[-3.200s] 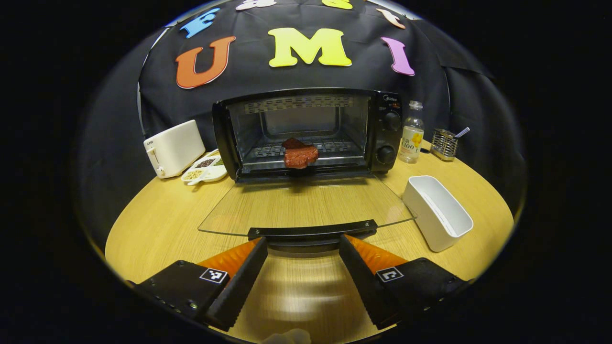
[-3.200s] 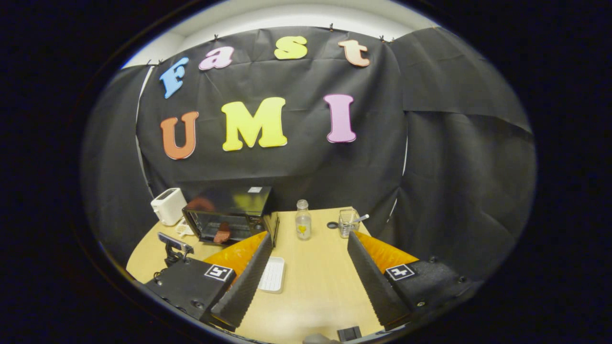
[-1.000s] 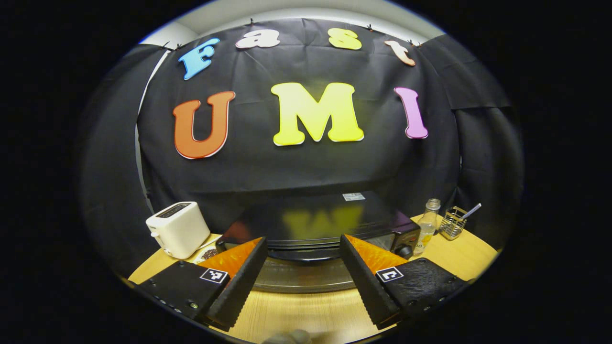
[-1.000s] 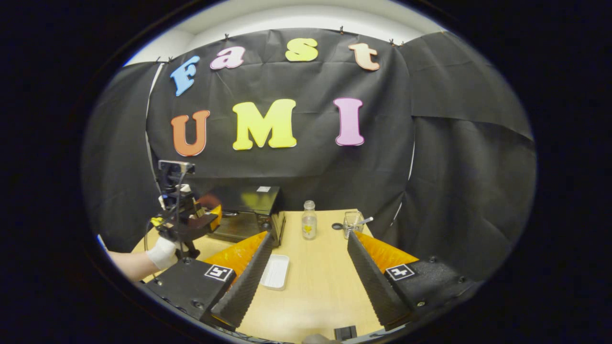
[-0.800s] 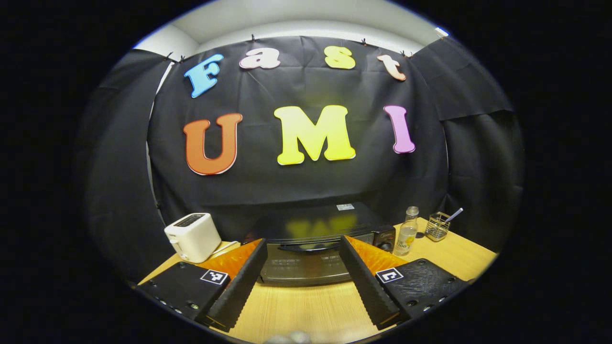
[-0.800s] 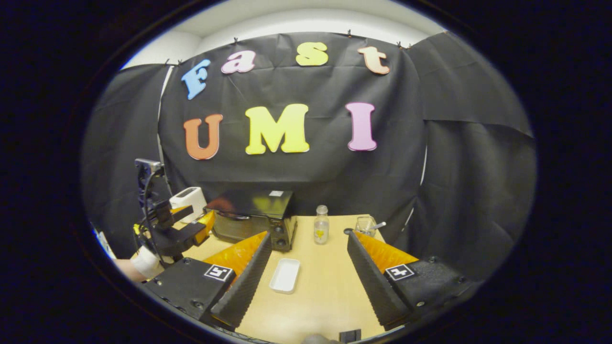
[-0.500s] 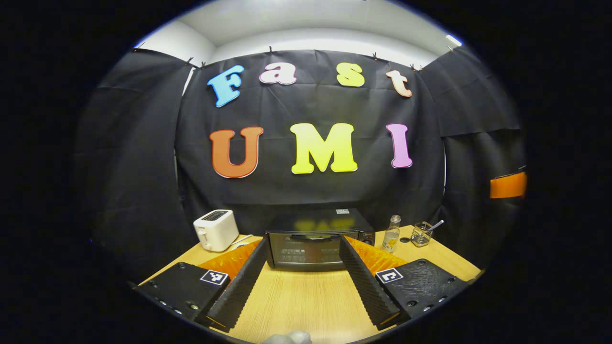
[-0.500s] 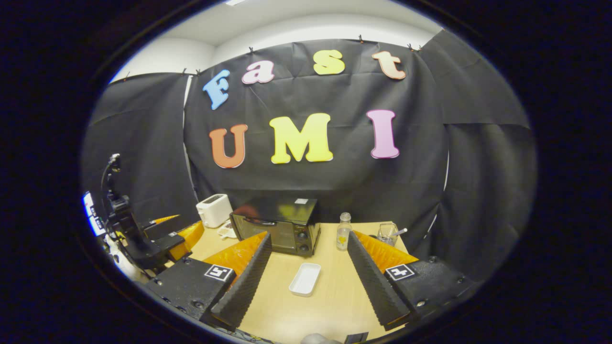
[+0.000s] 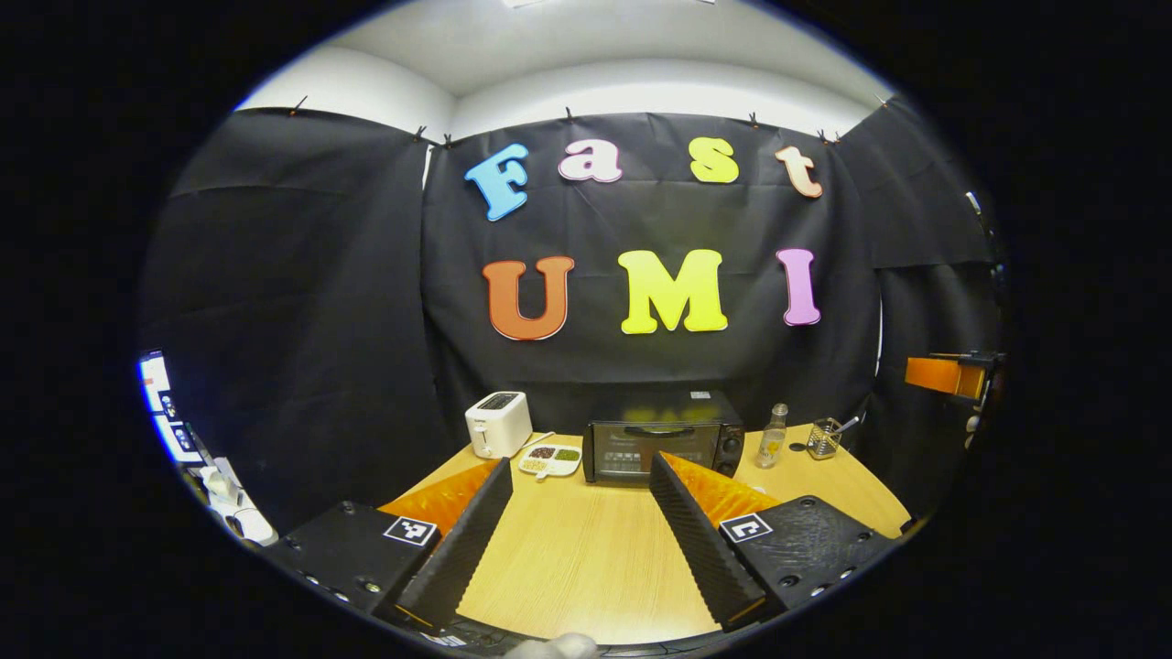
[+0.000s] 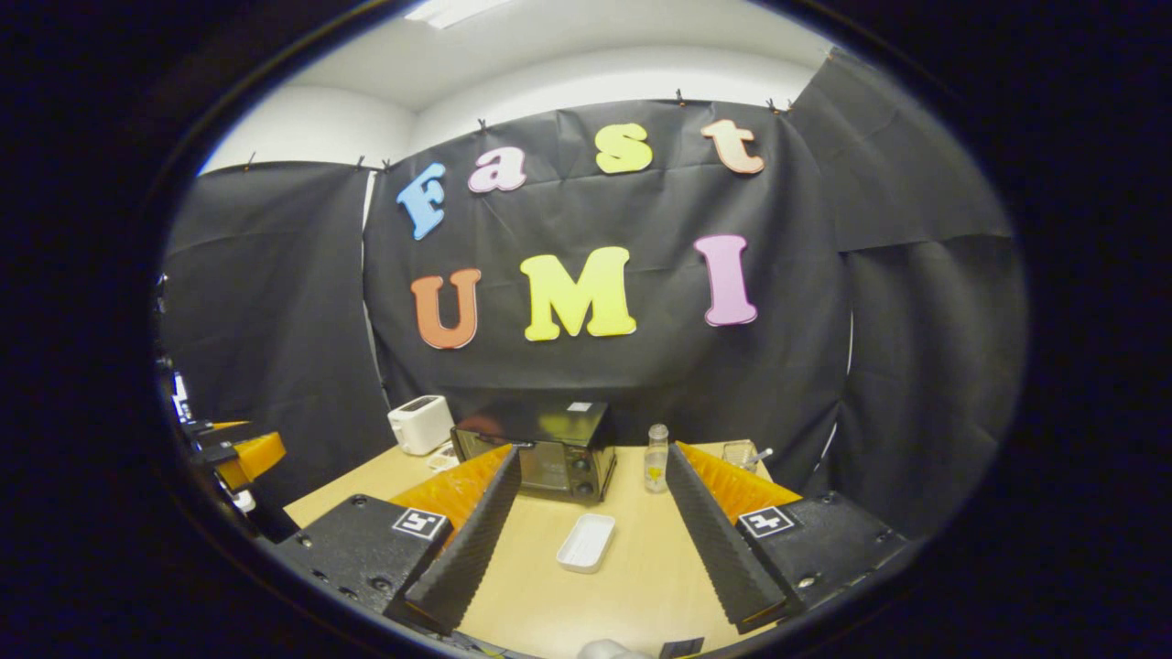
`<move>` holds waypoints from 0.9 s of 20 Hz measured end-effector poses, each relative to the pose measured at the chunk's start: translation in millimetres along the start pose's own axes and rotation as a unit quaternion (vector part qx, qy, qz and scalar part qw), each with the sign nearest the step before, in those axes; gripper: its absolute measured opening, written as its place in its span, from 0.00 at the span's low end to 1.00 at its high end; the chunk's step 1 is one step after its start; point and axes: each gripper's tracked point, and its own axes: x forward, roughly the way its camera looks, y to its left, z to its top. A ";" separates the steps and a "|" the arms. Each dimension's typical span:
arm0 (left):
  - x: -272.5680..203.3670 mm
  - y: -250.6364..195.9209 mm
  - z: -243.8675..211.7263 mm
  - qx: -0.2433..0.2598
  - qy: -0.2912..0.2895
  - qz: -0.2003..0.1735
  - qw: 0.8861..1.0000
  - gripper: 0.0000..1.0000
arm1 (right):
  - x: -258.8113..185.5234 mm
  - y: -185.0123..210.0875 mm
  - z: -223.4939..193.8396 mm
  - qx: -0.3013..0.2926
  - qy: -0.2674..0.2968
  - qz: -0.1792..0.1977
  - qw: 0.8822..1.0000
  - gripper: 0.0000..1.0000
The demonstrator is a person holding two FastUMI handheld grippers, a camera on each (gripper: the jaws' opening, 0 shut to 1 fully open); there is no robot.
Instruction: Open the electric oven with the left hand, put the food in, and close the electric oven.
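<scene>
While both of my grippers hang above the near edge of the round, light wooden table [image 9: 586,558], neither one touches anything. My left gripper [image 9: 579,522] has its two fingers spread wide apart with nothing between them, and bare tabletop shows in the gap. My right gripper [image 10: 592,513] is just as wide open and holds nothing.

Ahead of me, at the back of the table against the black cloth wall, stands the small black electric oven with a glass door [image 9: 661,448]. Its door is up and shut, the handle running across the top of the glass, and two round knobs sit on its right-hand panel. What lies behind the glass I cannot make out from here.

Just to the left of the oven lies a white divided dish of seeds and grains [image 9: 549,459], and beyond that a white two-slot toaster [image 9: 498,424]. To the oven's right stands a clear plastic bottle with a yellow label [image 9: 774,437], then a small wire mesh holder with a utensil in it [image 9: 824,437].

From the right gripper view, a white rectangular plastic tray [image 10: 586,542] rests on the table in front of the oven, well apart from it, and it looks empty.
</scene>
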 end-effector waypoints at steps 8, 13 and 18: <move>-4.9 17.8 10.1 -0.002 -0.002 -0.023 1.000 0.96 | -28.2 23.4 7.4 -0.018 -0.012 -0.035 0.999 1.00; 1.2 19.7 19.7 0.016 -0.013 -0.037 0.999 0.96 | -25.4 29.9 17.8 -0.019 -0.024 -0.055 0.998 0.96; 9.3 4.1 22.8 0.007 -0.011 -0.064 0.998 0.96 | -20.0 36.5 15.4 -0.020 -0.019 -0.065 0.997 0.96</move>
